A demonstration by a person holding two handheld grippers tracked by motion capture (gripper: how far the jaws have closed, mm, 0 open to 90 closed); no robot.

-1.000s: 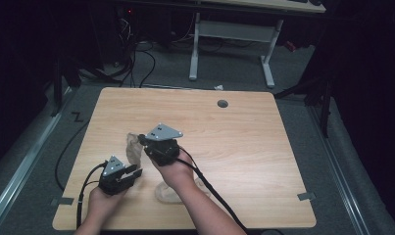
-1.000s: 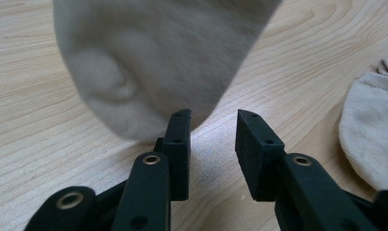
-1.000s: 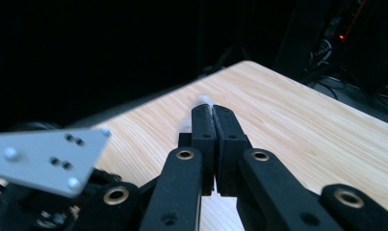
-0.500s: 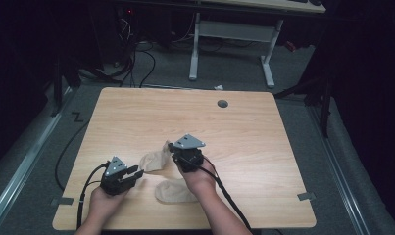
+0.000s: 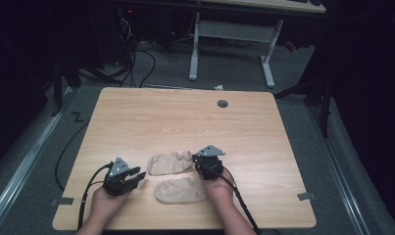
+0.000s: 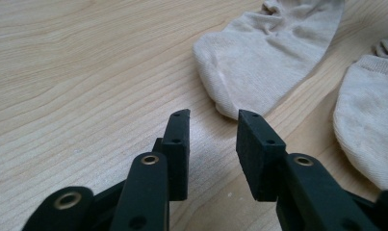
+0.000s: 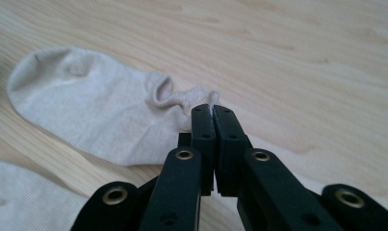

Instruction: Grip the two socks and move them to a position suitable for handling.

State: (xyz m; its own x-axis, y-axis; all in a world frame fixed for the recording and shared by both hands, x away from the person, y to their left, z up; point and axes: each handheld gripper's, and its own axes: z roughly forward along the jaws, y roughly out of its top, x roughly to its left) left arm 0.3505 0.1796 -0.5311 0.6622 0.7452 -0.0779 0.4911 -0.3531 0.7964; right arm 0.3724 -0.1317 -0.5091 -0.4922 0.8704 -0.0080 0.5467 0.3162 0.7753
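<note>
Nearest the table's front edge, a person's two hands are reaching in over the light wooden tabletop (image 5: 185, 117), each holding a black two-jaw gripper. The left gripper (image 5: 136, 177) is hovering low at the near left, its jaws standing apart with nothing between them; in the left gripper view (image 6: 212, 126) they are pointing at the rounded toe end of the farther beige cotton ankle sock (image 6: 271, 55), which is lying just beyond the tips. Just beside that, toward the middle, the nearer beige ankle sock (image 5: 181, 190) is lying flat, close to the right hand (image 5: 219, 188). The right gripper (image 5: 199, 160) is resting its jaws pressed together on the gathered cuff of the farther sock (image 7: 105, 110), pinching a small fold of the fabric while the sock lies flat on the wood. Farther back, a small round grey cable hole (image 5: 222, 104) is sitting near the table's far edge.
</note>
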